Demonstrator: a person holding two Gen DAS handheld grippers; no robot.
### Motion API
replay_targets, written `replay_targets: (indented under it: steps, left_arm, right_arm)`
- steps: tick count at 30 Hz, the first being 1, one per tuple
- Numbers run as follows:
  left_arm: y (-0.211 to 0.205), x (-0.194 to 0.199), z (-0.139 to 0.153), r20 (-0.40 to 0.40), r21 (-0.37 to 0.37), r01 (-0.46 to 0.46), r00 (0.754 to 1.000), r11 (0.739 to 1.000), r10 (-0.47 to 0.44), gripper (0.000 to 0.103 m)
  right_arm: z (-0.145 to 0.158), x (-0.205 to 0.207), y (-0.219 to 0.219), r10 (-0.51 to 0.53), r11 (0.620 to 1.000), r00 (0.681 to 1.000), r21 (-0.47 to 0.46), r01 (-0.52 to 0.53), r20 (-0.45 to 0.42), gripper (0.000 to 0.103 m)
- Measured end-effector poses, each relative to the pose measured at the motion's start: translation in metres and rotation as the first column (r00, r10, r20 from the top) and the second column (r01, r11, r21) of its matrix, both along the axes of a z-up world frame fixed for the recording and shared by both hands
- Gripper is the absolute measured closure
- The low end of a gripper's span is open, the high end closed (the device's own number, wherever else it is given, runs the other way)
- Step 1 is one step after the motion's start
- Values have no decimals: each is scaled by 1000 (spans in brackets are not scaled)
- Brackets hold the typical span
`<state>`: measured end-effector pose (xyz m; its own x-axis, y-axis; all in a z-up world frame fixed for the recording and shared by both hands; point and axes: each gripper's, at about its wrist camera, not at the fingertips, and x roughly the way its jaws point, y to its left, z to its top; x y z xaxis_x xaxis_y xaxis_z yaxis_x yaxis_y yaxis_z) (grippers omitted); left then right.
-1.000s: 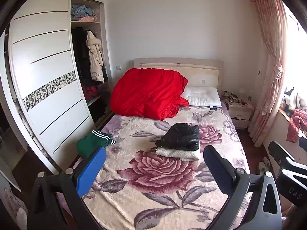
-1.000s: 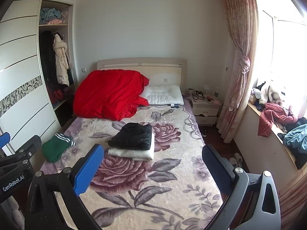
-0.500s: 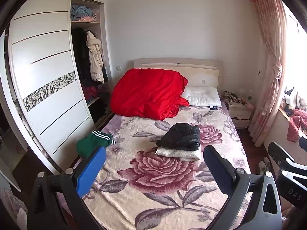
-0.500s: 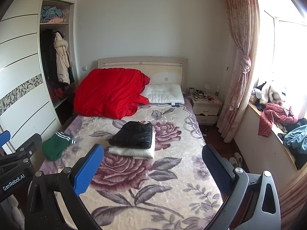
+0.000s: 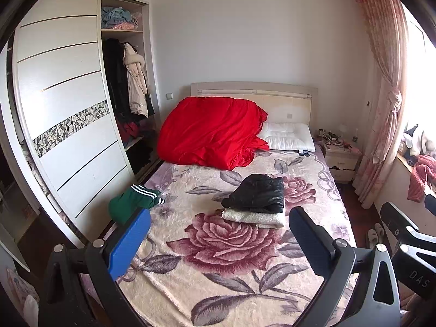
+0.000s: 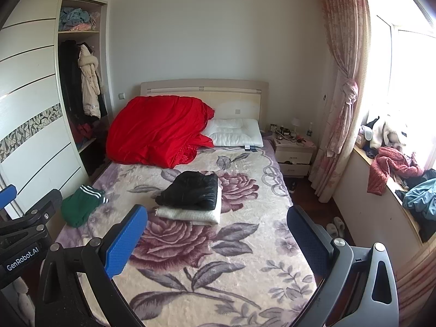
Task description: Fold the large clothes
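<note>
A folded black jacket (image 5: 257, 193) lies on a folded white garment (image 5: 253, 217) in the middle of the floral bed (image 5: 218, 286); the stack also shows in the right wrist view (image 6: 192, 190). A crumpled green garment with white stripes (image 5: 130, 201) lies at the bed's left edge, also in the right wrist view (image 6: 80, 205). My left gripper (image 5: 218, 241) and my right gripper (image 6: 216, 241) are both open and empty, held side by side above the foot of the bed, well short of the clothes.
A red quilt (image 5: 209, 130) and a white pillow (image 5: 286, 139) lie at the head. A wardrobe (image 5: 68, 125) stands on the left, a nightstand (image 6: 294, 152) and curtain (image 6: 343, 90) on the right. Clothes pile on the windowsill (image 6: 395, 163). Slippers (image 6: 336, 224) lie on the floor.
Both views have shifted very slightly; the grippers stay open and the clothes have not moved.
</note>
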<state>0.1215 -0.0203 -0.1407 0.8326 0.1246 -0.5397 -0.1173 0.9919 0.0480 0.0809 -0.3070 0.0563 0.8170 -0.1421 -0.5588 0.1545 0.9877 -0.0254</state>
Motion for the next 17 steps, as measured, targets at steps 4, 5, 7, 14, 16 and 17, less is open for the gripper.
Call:
replay_targets:
  steps: [4, 5, 7, 14, 16, 17]
  left_arm:
    - [0, 0, 1, 1, 2, 1, 1000, 1000, -1, 0]
    - [0, 1, 0, 0, 0, 3, 1000, 1000, -3, 0]
    - [0, 0, 1, 0, 3, 4, 1000, 1000, -4, 0]
    - [0, -3, 0, -1, -2, 1, 1000, 1000, -1, 0]
    - [0, -4, -1, -2, -6, 4, 1000, 1000, -4, 0]
    - [1, -4, 0, -2, -8, 5, 1000, 1000, -5, 0]
  right_arm:
    - [-1, 0, 2, -5, 1000, 1000, 5, 5, 2, 0]
    - [-1, 2, 2, -2, 1000, 1000, 5, 2, 2, 0]
    - [-1, 3, 3, -3, 1000, 1000, 6, 3, 2, 0]
    - [-1, 3, 2, 1, 1000, 1000, 2, -1, 0, 0]
    - [-3, 1, 2, 0, 1000, 1000, 2, 0, -1, 0]
    - [-4, -1, 3, 0, 1000, 1000, 2, 0, -3, 0]
